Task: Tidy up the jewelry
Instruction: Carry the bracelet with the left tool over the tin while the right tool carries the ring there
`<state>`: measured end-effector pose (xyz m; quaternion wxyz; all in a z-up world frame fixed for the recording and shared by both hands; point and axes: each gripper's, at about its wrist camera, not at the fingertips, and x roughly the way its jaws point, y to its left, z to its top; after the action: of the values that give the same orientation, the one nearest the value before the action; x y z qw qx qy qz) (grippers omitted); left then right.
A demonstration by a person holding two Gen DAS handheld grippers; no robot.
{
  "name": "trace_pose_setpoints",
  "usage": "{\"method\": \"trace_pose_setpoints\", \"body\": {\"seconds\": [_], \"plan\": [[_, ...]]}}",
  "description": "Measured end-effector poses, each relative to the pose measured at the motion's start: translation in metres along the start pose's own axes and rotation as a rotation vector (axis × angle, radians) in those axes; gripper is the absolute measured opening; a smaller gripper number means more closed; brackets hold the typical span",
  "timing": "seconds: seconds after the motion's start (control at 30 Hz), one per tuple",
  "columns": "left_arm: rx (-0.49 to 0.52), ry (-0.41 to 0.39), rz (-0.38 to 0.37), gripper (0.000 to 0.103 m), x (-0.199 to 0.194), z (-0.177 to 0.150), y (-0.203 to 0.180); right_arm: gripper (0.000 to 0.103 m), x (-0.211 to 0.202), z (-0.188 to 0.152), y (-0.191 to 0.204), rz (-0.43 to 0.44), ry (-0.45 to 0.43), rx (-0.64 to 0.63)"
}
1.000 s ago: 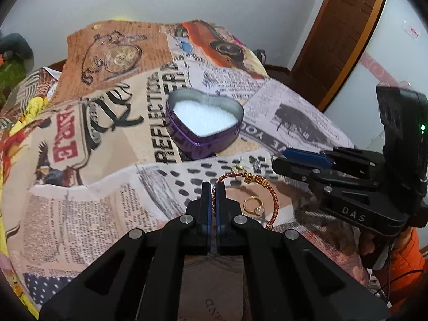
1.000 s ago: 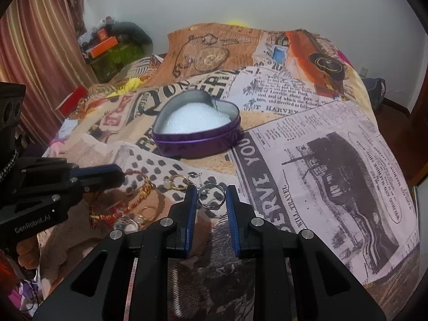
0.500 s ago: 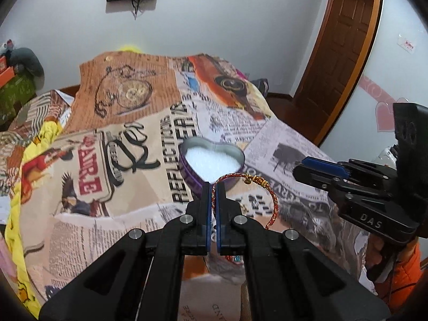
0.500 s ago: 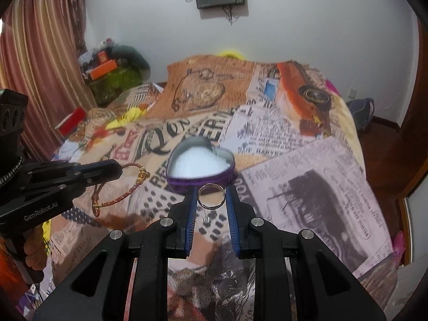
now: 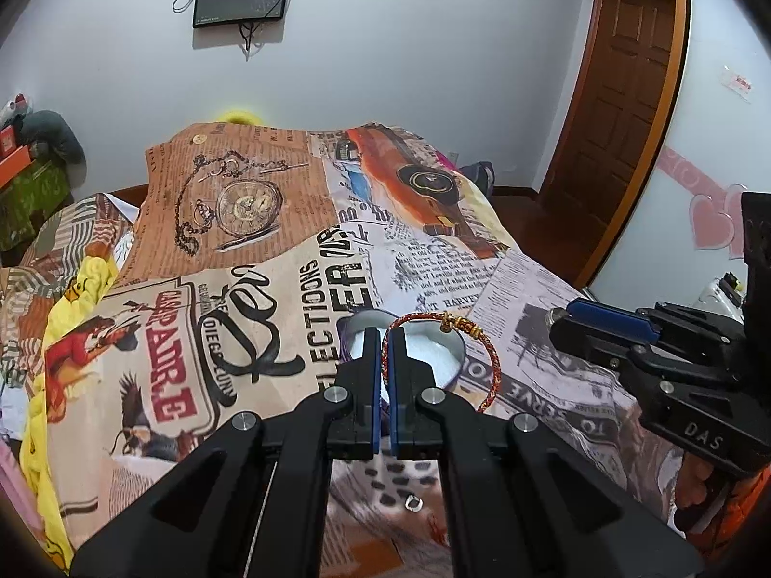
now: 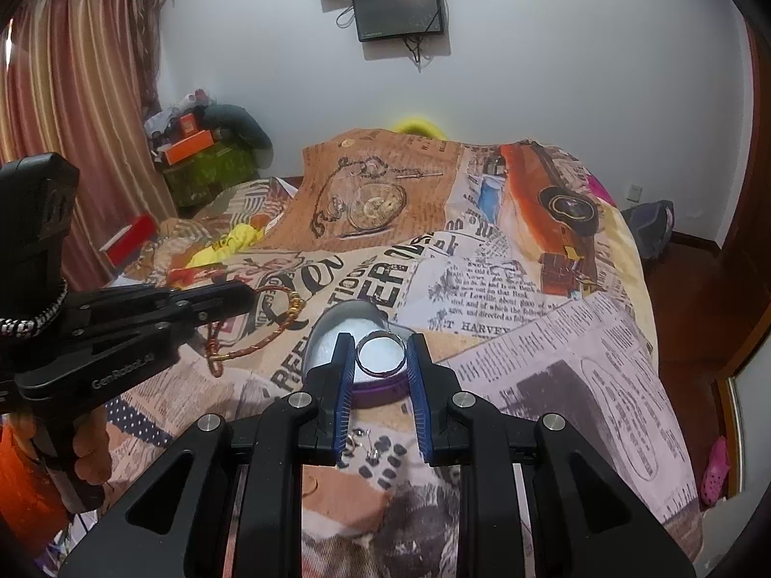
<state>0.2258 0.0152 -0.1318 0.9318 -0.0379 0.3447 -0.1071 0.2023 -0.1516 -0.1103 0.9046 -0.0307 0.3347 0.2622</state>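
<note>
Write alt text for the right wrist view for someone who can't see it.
The right tool grips a silver ring above a purple heart-shaped tin on a newspaper-print bedspread. At left, the left tool holds a red and gold bracelet.

Black grippers, blue-padded fingers [image 5: 368,375], silver screws, orange sleeve [image 6: 24,472].

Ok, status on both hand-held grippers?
Left hand-held gripper shut on red-gold bracelet. Right hand-held gripper shut on silver ring. Both above purple heart tin. Nothing blocking.
</note>
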Motion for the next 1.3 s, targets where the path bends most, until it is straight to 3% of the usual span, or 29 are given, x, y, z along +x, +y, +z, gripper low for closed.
{"method": "trace_pose_setpoints", "body": {"seconds": [0.77, 0.93, 1.3], "plan": [[0.019, 0.099, -0.015, 0.001, 0.073, 0.008, 0.012, 0.020, 0.058, 0.011, -0.011, 0.053, 0.049, 0.017], [0.008, 0.138, -0.020, 0.001, 0.086, 0.003, 0.013, 0.020, 0.068, 0.009, -0.011, 0.099, 0.087, 0.023], [0.014, 0.148, -0.016, 0.001, 0.090, -0.001, 0.012, 0.020, 0.090, -0.002, -0.005, 0.097, 0.176, -0.023]]}}
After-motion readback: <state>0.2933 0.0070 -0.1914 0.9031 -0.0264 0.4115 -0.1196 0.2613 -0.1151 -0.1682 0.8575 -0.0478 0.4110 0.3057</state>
